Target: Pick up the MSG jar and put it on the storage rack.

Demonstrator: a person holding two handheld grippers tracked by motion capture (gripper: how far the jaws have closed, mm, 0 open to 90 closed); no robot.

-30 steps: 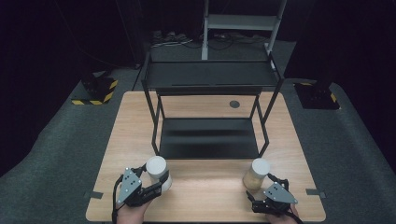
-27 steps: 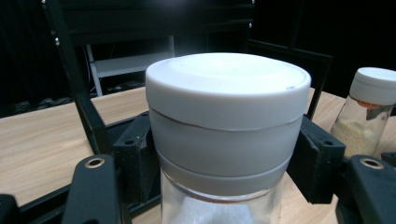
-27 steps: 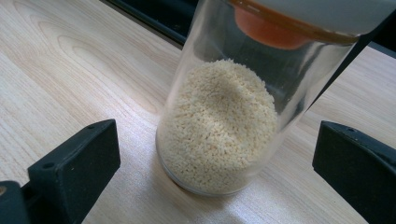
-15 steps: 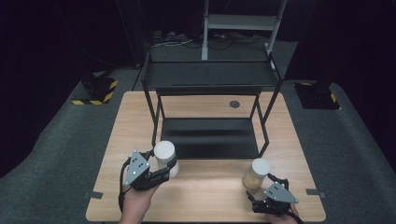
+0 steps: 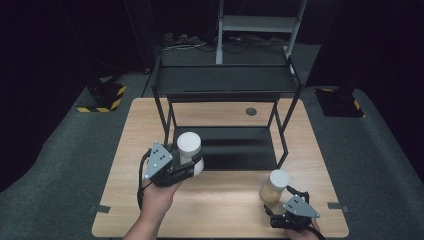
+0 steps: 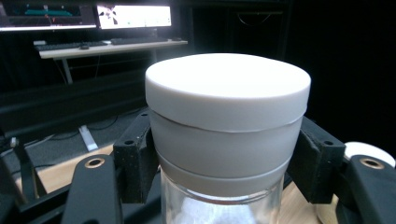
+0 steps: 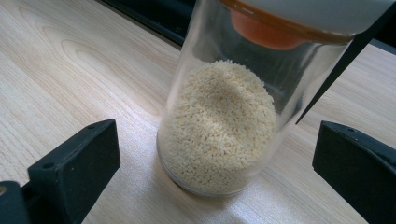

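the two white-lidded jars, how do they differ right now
The left jar is clamped just under its lid by the left claw and held up off the table; the right jar stands on the table between the open jaws of the right claw, untouched. The right jar holds pale yellowish grains; the left jar's contents look white, though little shows. Both are clear jars with white lids.

You find nothing to read here. The white-lidded jar [image 6: 227, 140] between your left jaws has a plain lid and bare glass, and the grain jar [image 7: 224, 121] between your right jaws carries no label. The monitors [image 6: 133, 15] far beyond your left jaws glow, but their contents are too small to read.
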